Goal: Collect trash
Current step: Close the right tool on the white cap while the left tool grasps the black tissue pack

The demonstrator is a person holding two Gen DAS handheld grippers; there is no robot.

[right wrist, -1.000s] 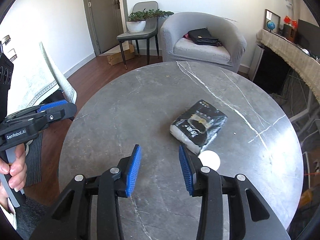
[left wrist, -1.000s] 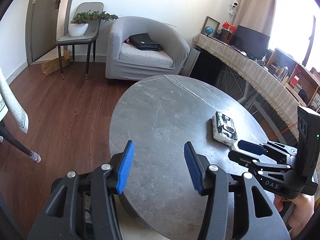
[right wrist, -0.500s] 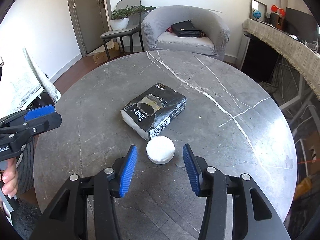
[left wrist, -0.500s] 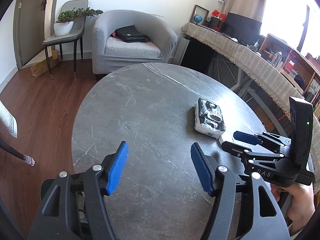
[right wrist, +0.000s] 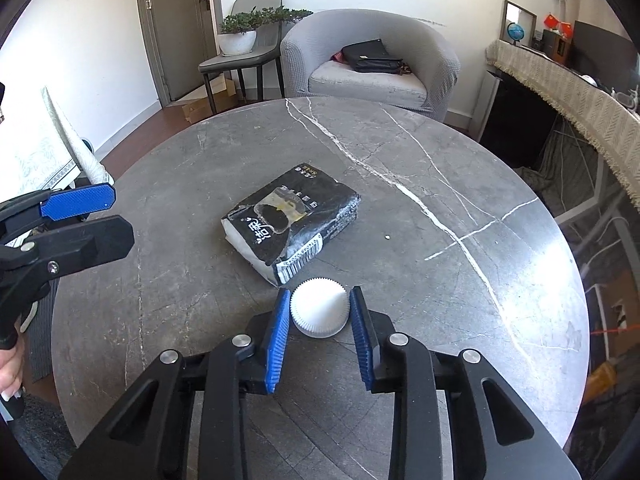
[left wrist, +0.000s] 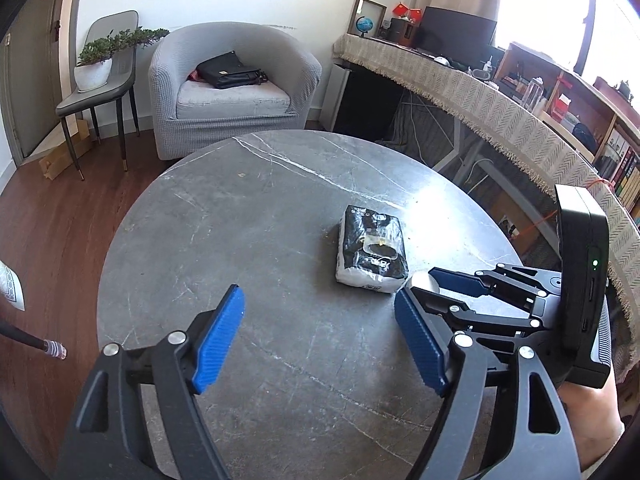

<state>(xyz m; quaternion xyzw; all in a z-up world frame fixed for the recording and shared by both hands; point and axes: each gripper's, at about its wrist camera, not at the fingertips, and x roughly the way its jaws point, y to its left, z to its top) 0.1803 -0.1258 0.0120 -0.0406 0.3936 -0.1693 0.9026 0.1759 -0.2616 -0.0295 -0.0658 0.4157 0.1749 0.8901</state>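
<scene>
Gripping white cup [right wrist: 319,312] | right tool [right wrist: 320,312] tilted down (left tool [left wrist: 320,344] agape)

From the left, the right gripper [left wrist: 430,285] covered all but a sliver of the white ridged cap [left wrist: 420,279]. The printing on the black packet [right wrist: 292,220] was too small to read. The bench [right wrist: 440,208] ran behind the gripper bodies at its near edge.

A round grey marble table [right wrist: 440,208] filled the foreground. Beyond its far edge stood a grey armchair [right wrist: 372,60] with a black bag [right wrist: 370,56] on its seat. Left of the armchair, a grey chair [right wrist: 244,56] carried a potted plant [right wrist: 240,32]. Right of the table ran a counter draped in fringed cloth [left wrist: 480,92].
</scene>
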